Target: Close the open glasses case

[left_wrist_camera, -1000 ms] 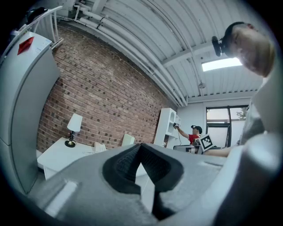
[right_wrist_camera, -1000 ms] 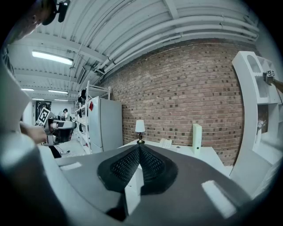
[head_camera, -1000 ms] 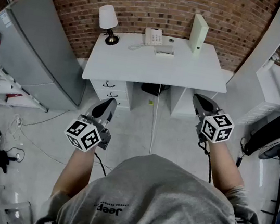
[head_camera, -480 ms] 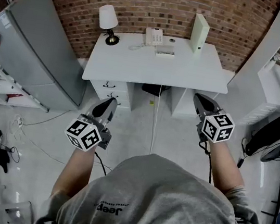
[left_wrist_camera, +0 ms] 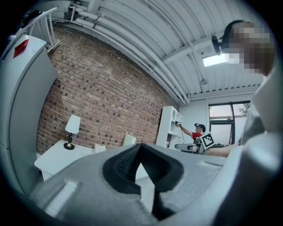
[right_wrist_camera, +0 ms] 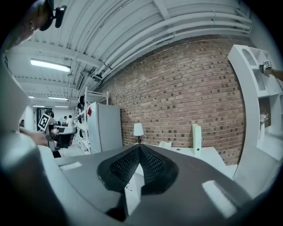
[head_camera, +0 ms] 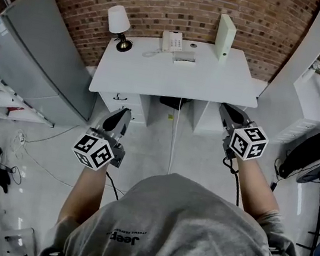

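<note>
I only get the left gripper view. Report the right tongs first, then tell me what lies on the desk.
Observer: The right tongs are shut, with nothing between them.
Operator: Now the desk.
Observer: From the head view, a small pale item lies just in front of a telephone at the back of the desk; it is too small to identify.
Operator: Say how close I am.
Observer: The left tongs and right tongs both hang over the floor, short of the desk's front edge.
</note>
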`<state>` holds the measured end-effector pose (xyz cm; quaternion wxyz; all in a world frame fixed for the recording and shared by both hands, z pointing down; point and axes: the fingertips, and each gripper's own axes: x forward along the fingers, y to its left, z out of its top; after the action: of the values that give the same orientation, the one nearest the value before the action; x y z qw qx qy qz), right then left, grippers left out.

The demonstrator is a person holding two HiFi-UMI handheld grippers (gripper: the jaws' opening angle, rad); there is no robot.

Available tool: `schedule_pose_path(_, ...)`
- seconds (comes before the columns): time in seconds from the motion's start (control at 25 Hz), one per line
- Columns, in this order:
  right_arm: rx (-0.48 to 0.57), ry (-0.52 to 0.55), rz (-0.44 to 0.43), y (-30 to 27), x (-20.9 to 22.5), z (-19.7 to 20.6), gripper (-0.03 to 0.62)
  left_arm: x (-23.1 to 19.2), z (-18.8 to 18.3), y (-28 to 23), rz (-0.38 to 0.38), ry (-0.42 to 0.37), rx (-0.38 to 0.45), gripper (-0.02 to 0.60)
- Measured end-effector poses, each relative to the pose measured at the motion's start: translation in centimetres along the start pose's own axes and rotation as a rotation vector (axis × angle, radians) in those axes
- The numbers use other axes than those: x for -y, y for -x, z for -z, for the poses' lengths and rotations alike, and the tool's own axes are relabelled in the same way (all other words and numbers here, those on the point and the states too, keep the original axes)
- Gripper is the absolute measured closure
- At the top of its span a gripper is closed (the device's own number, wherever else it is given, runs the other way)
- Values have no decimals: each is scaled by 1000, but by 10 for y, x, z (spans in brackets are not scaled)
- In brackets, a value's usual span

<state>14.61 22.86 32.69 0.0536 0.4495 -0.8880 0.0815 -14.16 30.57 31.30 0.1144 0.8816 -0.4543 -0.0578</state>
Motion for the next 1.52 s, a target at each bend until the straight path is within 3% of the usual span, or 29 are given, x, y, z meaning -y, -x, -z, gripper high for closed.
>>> schedule_pose_path(0.48, 11, 24, -86, 23, 76, -23, 586, 80, 5, -79, -17, -18, 13, 584)
schedule_pose_path(0.76, 15, 4, -105, 9, 97, -17, 586, 78, 15, -97, -30, -19, -4, 584)
schedule_pose_path(1.08, -2, -3, -86, -54, 96, -5, 586, 11, 20, -120, 4, 3, -12, 584)
schedule_pose_path(1.52, 8, -18, -9, -209, 88, -36, 585, -157, -23, -193, 127, 6, -45, 584)
